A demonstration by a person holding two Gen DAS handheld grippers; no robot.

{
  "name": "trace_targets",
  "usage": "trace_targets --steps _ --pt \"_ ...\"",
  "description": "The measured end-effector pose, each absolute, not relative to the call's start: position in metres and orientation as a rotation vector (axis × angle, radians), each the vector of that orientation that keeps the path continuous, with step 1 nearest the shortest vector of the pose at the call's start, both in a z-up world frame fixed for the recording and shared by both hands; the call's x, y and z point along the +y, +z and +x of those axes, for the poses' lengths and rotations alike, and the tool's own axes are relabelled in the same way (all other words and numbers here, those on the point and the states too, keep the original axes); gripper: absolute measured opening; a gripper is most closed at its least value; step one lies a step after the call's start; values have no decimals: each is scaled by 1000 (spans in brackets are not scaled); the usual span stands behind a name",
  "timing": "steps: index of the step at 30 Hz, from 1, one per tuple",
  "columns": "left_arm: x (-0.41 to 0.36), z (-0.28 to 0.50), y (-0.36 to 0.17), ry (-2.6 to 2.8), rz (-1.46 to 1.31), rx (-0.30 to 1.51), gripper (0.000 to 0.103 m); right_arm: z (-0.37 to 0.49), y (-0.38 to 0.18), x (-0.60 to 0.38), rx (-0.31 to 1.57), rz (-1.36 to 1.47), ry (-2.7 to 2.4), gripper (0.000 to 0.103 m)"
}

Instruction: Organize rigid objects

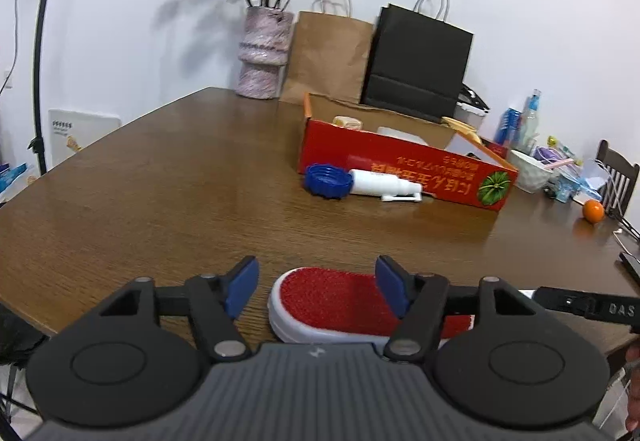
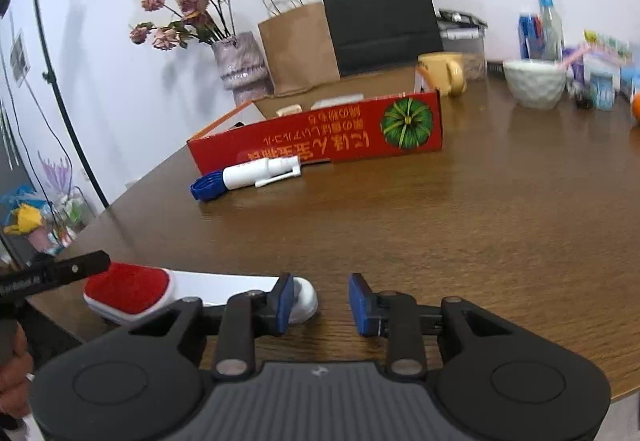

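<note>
Lint brush [image 1: 340, 305] lies at the table's [image 1: 160, 181] near edge — between the left gripper's [image 1: 316, 287] spread fingers; right gripper [image 2: 318, 301] also apart, beside its handle end.

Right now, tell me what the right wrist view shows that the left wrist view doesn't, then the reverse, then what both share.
Only the right wrist view shows the whole yellow mug behind the red box, and the lint brush's white handle end.

Only the left wrist view shows the whole orange and the left gripper, open above the red brush head.

Both show the red box, the white spray bottle by the blue cap, the flower vase, paper bags and white bowl.
</note>
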State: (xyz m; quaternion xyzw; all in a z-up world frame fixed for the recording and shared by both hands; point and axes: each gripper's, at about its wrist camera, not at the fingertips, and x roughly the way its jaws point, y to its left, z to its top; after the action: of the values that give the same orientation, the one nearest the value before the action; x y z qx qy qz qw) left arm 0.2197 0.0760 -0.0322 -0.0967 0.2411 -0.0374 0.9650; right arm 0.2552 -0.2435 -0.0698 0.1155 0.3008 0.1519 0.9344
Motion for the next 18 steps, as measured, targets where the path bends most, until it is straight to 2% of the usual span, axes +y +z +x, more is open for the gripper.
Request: trace_targets --steps 1,2,5,12,18 --pt "76 221 -34 -77 -196 500 64 258 -72 -245 629 261 314 26" --pt "75 223 -35 -77 -200 521 57 259 -73 -245 641 288 316 22" --pt "75 221 -37 -75 -225 529 53 261 -74 -245 633 314 314 15" --pt "66 211 -33 -63 -236 481 47 262 -76 -253 583 369 292 15" --pt "60 231 2 -97 -253 363 44 276 -37 -267 444 361 289 15"
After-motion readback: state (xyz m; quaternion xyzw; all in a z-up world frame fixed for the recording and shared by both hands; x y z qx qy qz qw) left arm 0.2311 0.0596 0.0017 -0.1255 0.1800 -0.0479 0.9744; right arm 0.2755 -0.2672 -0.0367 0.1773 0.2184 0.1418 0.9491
